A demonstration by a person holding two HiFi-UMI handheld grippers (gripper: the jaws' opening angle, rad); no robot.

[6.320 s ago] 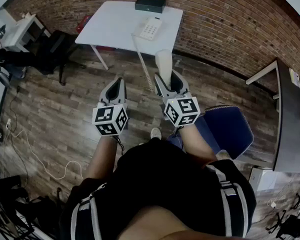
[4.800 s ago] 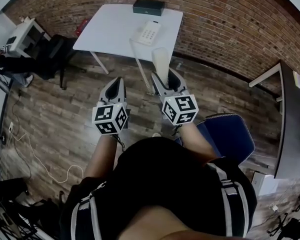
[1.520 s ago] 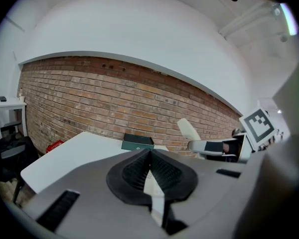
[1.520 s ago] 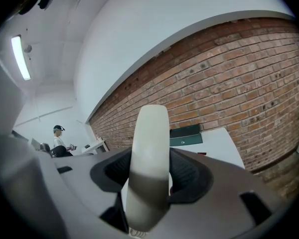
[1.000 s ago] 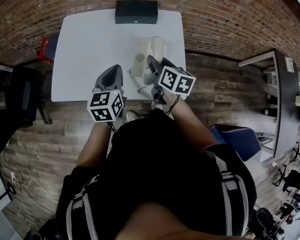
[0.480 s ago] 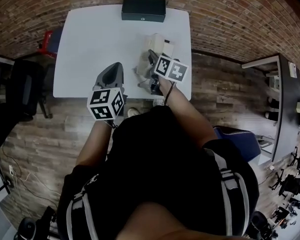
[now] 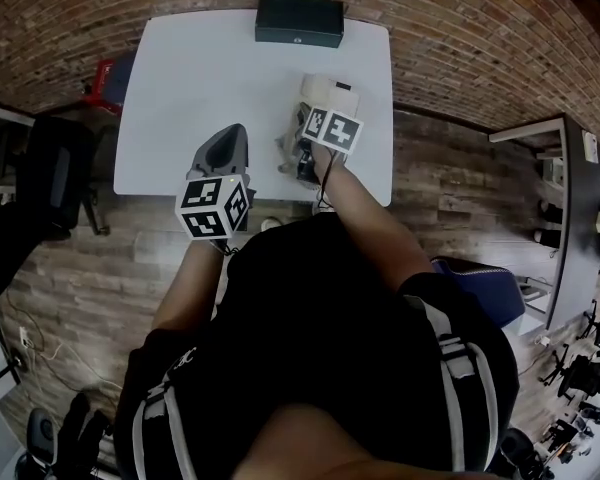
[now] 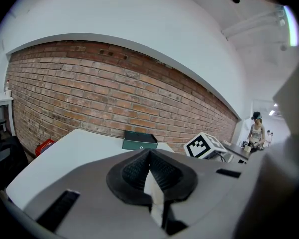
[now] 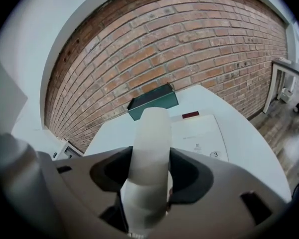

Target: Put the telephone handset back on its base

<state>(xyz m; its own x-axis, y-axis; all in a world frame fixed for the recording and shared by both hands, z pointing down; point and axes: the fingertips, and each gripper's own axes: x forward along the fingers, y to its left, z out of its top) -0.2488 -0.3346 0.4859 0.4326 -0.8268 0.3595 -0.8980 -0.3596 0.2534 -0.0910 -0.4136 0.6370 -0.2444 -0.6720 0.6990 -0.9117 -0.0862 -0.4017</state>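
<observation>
Your right tool (image 9: 149,166) swallows the handset's (image 9: 150,133) lower end, which is also cut off at the bottom edge. The handset covers the base's (image 9: 202,133) left side, and the base's print is too small to read.

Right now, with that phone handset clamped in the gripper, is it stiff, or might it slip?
Likely stiff: the handset juts straight out past the right gripper without sagging. Its smooth, rounded shell could twist or slip in that grip. It seems fairly light, since one pinch carries it.
</observation>
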